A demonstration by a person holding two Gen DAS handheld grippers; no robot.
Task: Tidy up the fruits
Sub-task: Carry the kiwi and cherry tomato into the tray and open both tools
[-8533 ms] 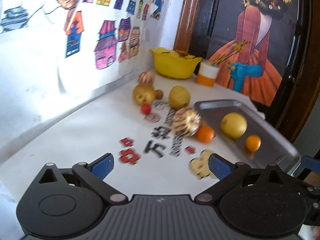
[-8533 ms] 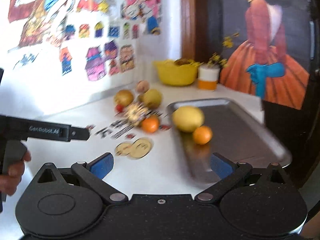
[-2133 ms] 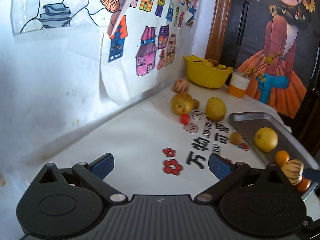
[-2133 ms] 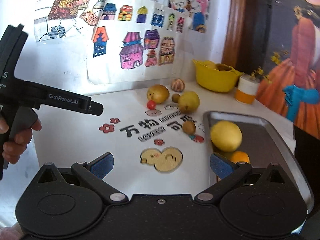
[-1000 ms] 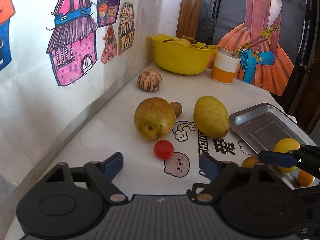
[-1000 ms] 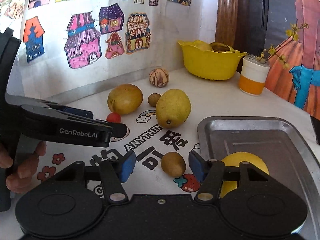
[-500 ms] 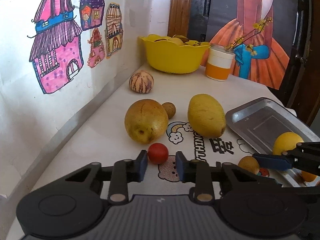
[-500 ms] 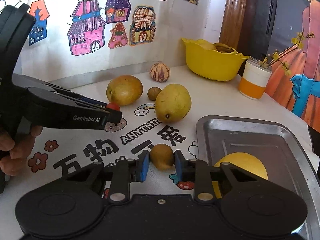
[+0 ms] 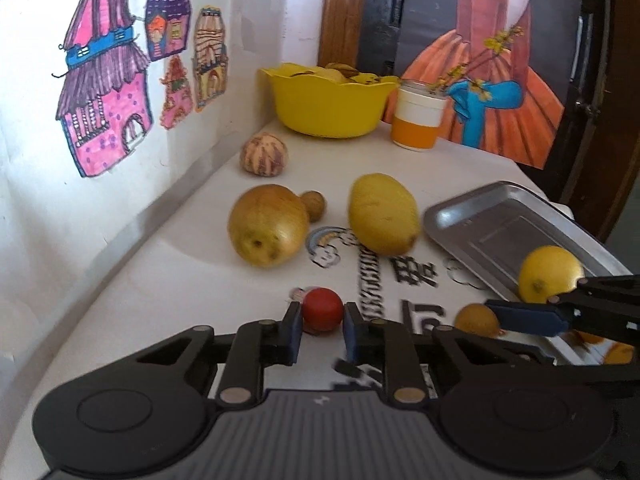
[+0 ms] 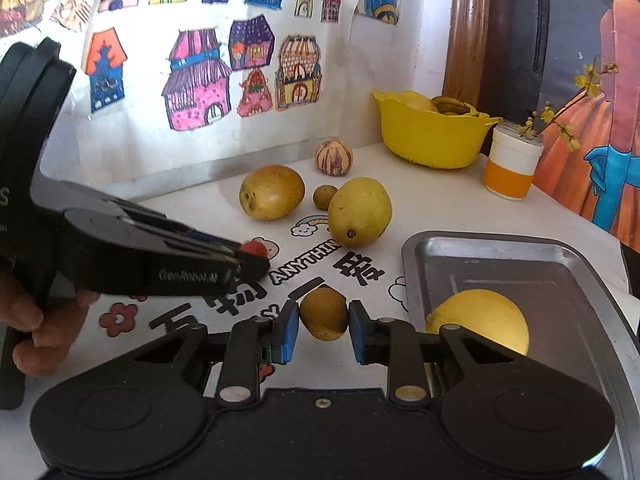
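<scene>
Two grips at once: left gripper (image 9: 322, 323) clamps the red fruit (image 9: 322, 314), right gripper (image 10: 323, 327) the brown fruit (image 10: 324, 313), likely bound for the tray (image 10: 568, 264).

The left gripper (image 9: 322, 322) points forward and down toward 12 o'clock, jaws closed on a small red fruit (image 9: 322, 314). The right gripper (image 10: 324, 326) likewise clamps a small brown fruit (image 10: 324, 319).
</scene>
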